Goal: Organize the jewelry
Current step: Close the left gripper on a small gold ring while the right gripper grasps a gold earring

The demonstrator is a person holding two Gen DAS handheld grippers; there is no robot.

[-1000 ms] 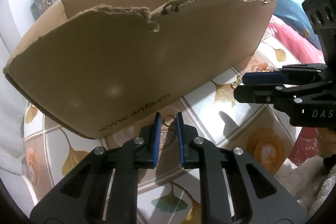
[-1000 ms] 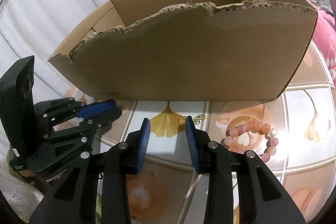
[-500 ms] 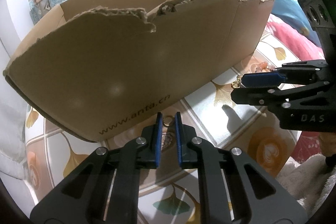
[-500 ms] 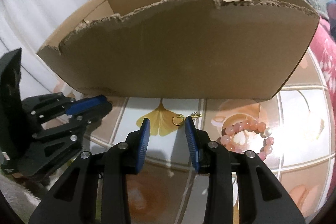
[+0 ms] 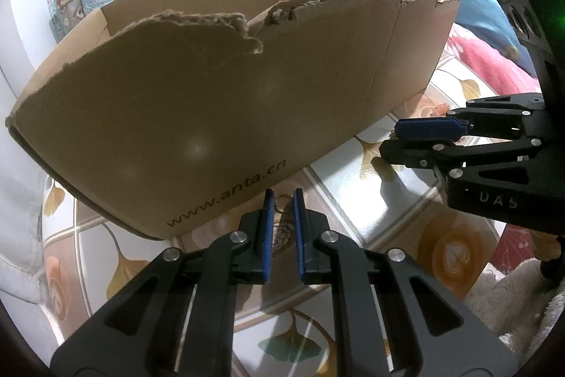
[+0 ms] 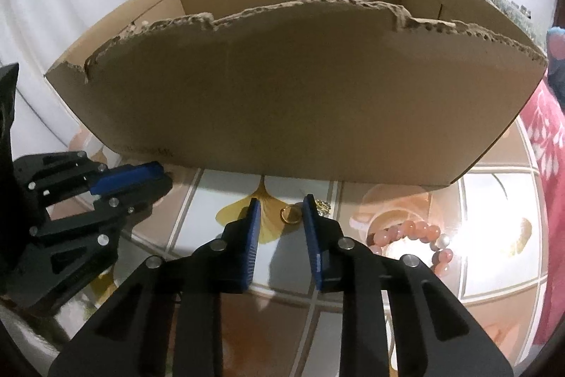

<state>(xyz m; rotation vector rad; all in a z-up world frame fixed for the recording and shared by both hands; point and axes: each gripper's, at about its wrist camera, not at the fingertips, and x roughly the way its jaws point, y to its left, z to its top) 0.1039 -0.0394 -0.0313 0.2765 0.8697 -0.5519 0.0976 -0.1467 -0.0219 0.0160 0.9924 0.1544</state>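
tablecloth point(image 6: 494, 200) — cardboard box point(image 6: 300, 112) | ring point(image 6: 291, 215) | bead bracelet point(image 6: 416, 232)

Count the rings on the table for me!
2. A small ring sits by the left hand-held gripper; a gold ring by the right hand-held gripper. The cardboard box may hide more.

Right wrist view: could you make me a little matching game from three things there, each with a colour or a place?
Things:
1 cardboard box
2 bead bracelet
3 gold ring

Descriptions:
A pink, with one silvery bead
B brown, top edge torn
C small, on the table beside a yellow leaf print

Pairs: 1-B, 2-A, 3-C
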